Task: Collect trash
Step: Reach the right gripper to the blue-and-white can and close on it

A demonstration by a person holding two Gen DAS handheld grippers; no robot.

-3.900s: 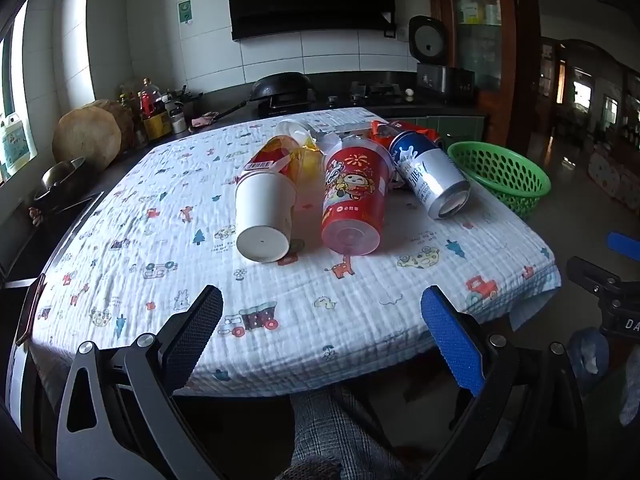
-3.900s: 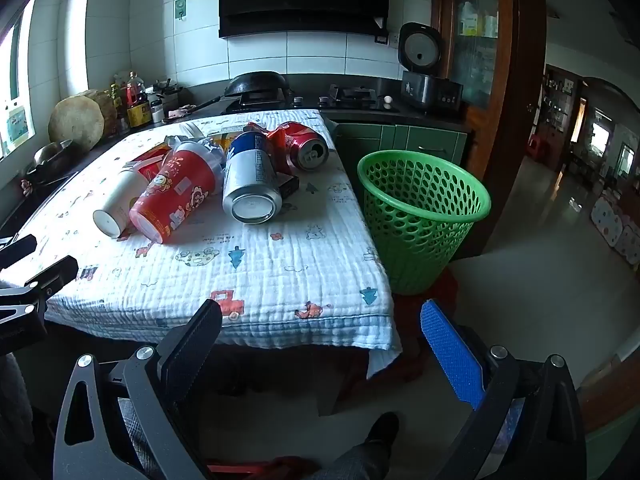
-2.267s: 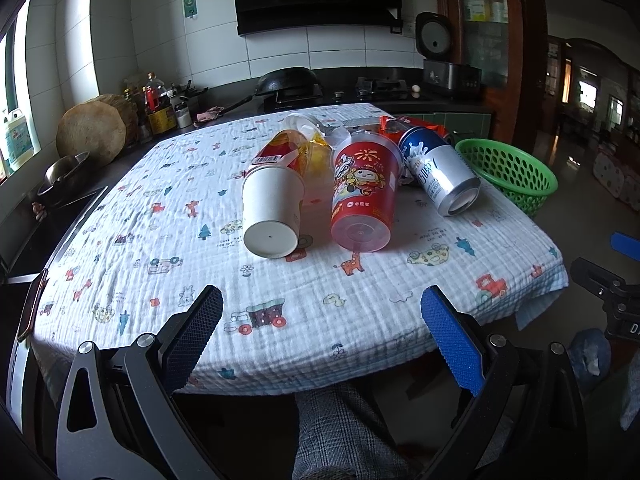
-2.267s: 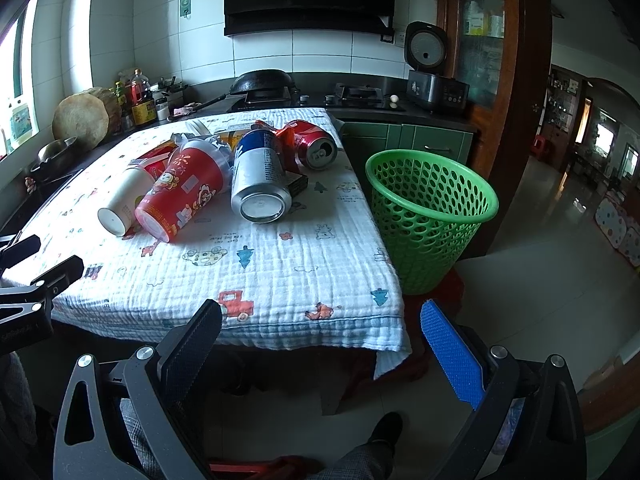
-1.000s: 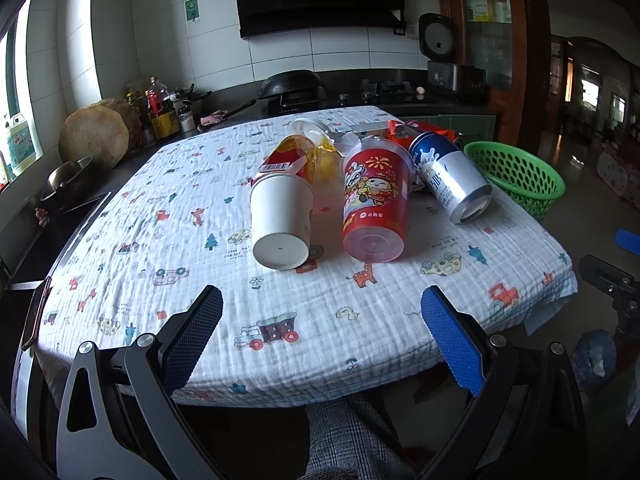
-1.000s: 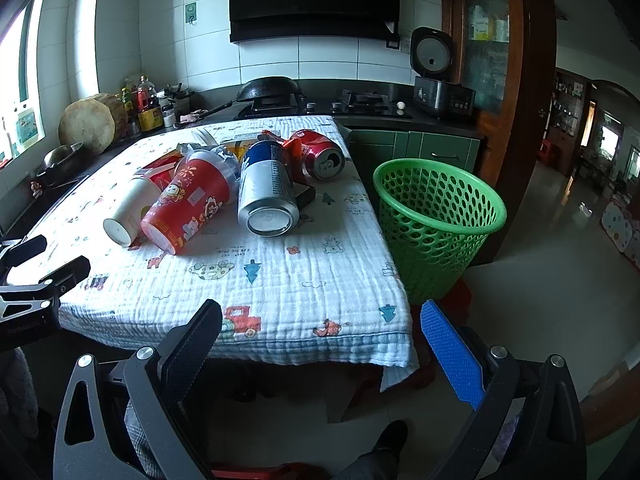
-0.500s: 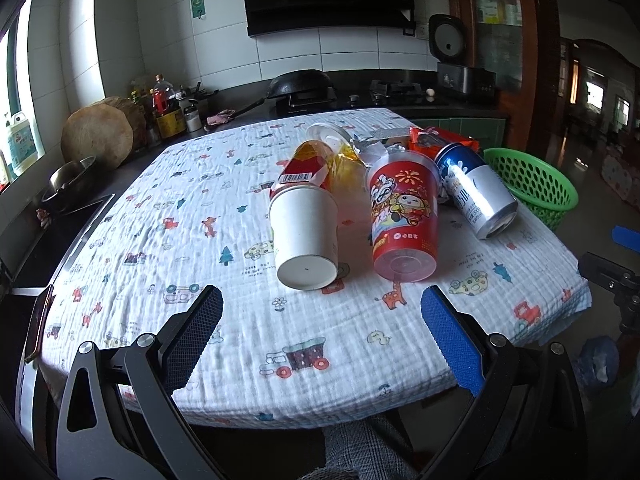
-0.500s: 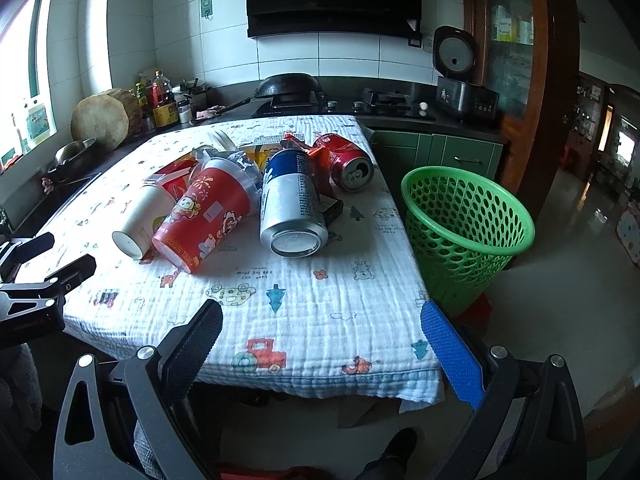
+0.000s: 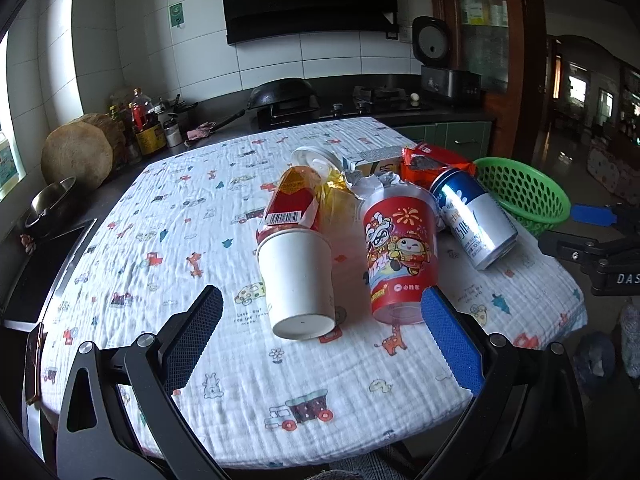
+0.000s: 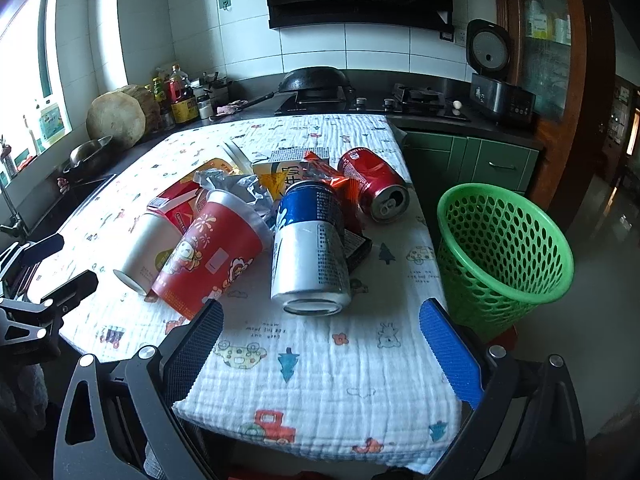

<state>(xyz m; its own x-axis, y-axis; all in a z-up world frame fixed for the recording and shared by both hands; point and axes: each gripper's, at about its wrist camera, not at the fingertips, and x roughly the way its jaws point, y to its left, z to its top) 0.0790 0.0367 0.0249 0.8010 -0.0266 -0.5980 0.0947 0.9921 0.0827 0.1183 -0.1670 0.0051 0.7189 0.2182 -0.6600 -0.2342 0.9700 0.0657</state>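
A pile of trash lies on the patterned tablecloth (image 9: 168,232): a white paper cup (image 9: 298,282) on its side, a red cartoon cup (image 9: 400,254), a blue and silver can (image 9: 472,218), wrappers and a carton behind. My left gripper (image 9: 320,316) is open, just short of the white cup. In the right wrist view the blue and silver can (image 10: 312,248) lies straight ahead, the red cup (image 10: 212,256) and white cup (image 10: 148,250) to its left, a red can (image 10: 374,188) behind. My right gripper (image 10: 318,328) is open near the can's base. A green mesh bin (image 10: 504,256) stands right of the table.
Beyond the table runs a dark counter with a wok (image 10: 314,78), a stove, bottles (image 10: 178,98), a round wooden board (image 10: 116,120) and a rice cooker (image 10: 490,54). A sink (image 9: 44,272) lies left of the table. Bare tiled floor (image 10: 600,320) spreads right of the bin.
Both grippers have moved forward toward the table; the trash now looks larger and closer in both views. Both stay open and nothing on the table has shifted.
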